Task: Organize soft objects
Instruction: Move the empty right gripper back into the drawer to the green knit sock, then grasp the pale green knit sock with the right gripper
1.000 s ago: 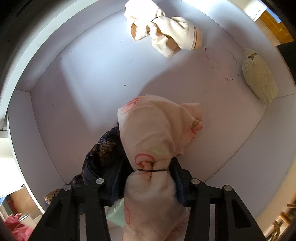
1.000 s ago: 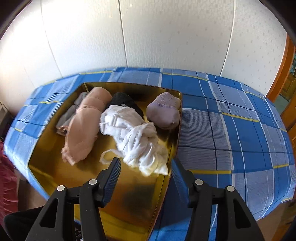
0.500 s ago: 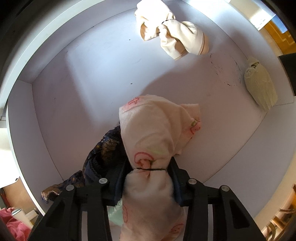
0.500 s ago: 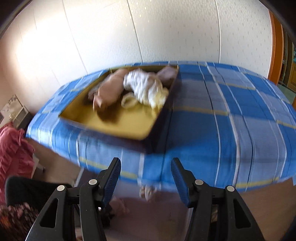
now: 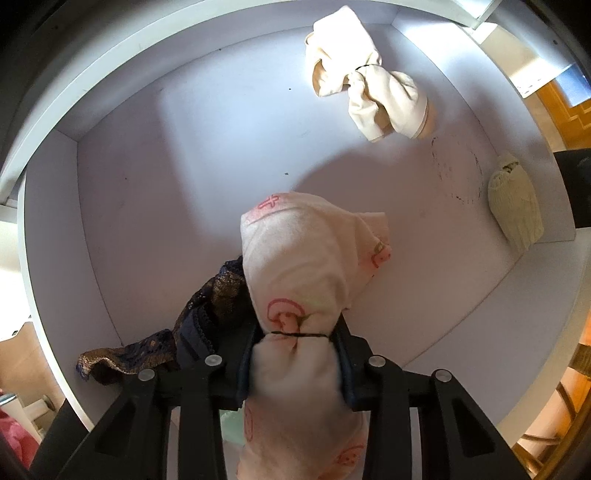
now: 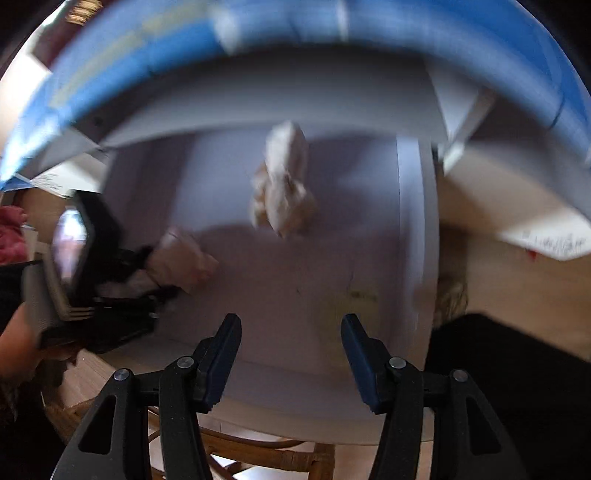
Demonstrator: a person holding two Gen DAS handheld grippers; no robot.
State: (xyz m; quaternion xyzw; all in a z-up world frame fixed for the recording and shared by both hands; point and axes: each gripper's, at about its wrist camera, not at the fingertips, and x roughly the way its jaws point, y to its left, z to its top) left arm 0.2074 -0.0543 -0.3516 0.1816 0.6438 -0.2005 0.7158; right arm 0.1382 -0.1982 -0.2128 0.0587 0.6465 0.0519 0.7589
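My left gripper (image 5: 295, 350) is shut on a pale pink cloth bundle (image 5: 306, 266) with red prints, tied with a black band, held just over the floor of a white shelf compartment (image 5: 166, 177). A dark blue and gold cloth (image 5: 199, 328) lies beside it on the left. A cream bundle (image 5: 365, 85) lies at the back and a pale yellow bundle (image 5: 515, 206) at the right edge. My right gripper (image 6: 291, 339) is open and empty, facing the same compartment (image 6: 280, 295); the view is blurred. The pink bundle (image 6: 181, 258) and cream bundle (image 6: 284, 192) show there.
The compartment has a back wall and a left side wall (image 5: 51, 236). A blue checked cloth edge (image 6: 147, 33) hangs above the shelf in the right wrist view. A wicker chair frame (image 6: 258, 450) is below. The left hand-held gripper body (image 6: 85, 280) is at left.
The right gripper swung down from the gold tray on the blue bed to face the white shelf. The left gripper stayed shut on the pink bundle and drew back slightly.
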